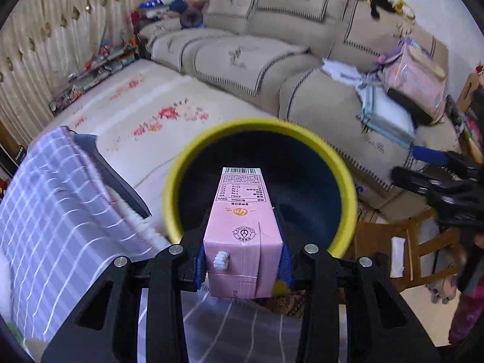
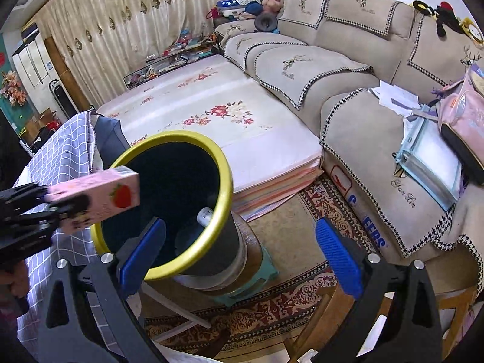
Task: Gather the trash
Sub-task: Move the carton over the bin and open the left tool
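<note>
My left gripper [image 1: 243, 260] was clamped on the pink rectangular drink carton with a folded white straw [image 1: 242, 242], its blue pads pressed against the two long side faces. The carton's long axis ran straight out along the fingers, barcode end foremost. That leading end hung over the open mouth of the round dark bin with a yellow rim [image 1: 348, 187]; the gripped end lay back over the near edge of the rim. From the right wrist view the same carton [image 2: 99, 199] reached across the rim from the left, tilted slightly upward at its strawberry-printed end. The bin [image 2: 225, 187] stood on a small teal plastic stool [image 2: 260, 275] on the patterned rug, beside the beige sofa [image 2: 348, 115]. Something pale already lay inside; I could not identify it.

My right gripper [image 2: 239, 251] stood wide and carried nothing, just above the near rim. The left was plainly the nearer to release. In my judgement the carton wanted little further advance before the drop.
</note>
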### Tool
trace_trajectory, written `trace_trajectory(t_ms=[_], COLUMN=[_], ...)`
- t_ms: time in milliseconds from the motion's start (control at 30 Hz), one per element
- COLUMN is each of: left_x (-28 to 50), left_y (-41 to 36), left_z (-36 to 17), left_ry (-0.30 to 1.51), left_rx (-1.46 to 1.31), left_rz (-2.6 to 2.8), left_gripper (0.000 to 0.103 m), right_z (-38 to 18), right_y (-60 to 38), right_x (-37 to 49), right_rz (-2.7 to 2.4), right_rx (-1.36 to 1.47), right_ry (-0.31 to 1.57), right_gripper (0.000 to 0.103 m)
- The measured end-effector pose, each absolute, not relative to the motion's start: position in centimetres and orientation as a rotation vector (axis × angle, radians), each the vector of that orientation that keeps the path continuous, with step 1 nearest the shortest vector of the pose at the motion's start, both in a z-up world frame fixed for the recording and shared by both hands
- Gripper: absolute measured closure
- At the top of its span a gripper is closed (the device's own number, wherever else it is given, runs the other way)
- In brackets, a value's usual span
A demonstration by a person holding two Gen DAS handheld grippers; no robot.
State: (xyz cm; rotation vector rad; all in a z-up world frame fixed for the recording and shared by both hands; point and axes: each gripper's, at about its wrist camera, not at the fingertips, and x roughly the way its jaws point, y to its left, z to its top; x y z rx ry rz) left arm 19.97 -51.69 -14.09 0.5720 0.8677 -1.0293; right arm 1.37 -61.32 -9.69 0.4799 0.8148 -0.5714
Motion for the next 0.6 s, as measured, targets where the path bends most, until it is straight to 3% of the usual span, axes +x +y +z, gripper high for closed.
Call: trace_trajectory(t_ms=[267,400,500,600], left_x=[20.9,20.6,20.1,19.3], left_y=[-55.7,-54.5,-52.2,-47.9], left_z=[-18.3,-17.0,-14.8,-11.7], left_ry=[0.934,0.901,0.853,0.802], left_rx=[0.629,0.601,0.561,0.478], left_rz=[-0.989,-0.991,-0.974,-0.939], left_gripper=[0.062,0.051,0.051,0.043], right_z=[-10.9,-10.8,-10.7,-10.7], right_y=[-61.7,-61.6,-61.1,-60.2], right_x=[1.5,1.5,1.7,2.2], right_rz=[-0.565,-0.557,-0.543,-0.515], right_rx=[0.502,0.507,0.507,0.499], right_ry=[0.843,0.839,0.834,0.843], right_gripper=[0.008,0.008,0.008,0.008])
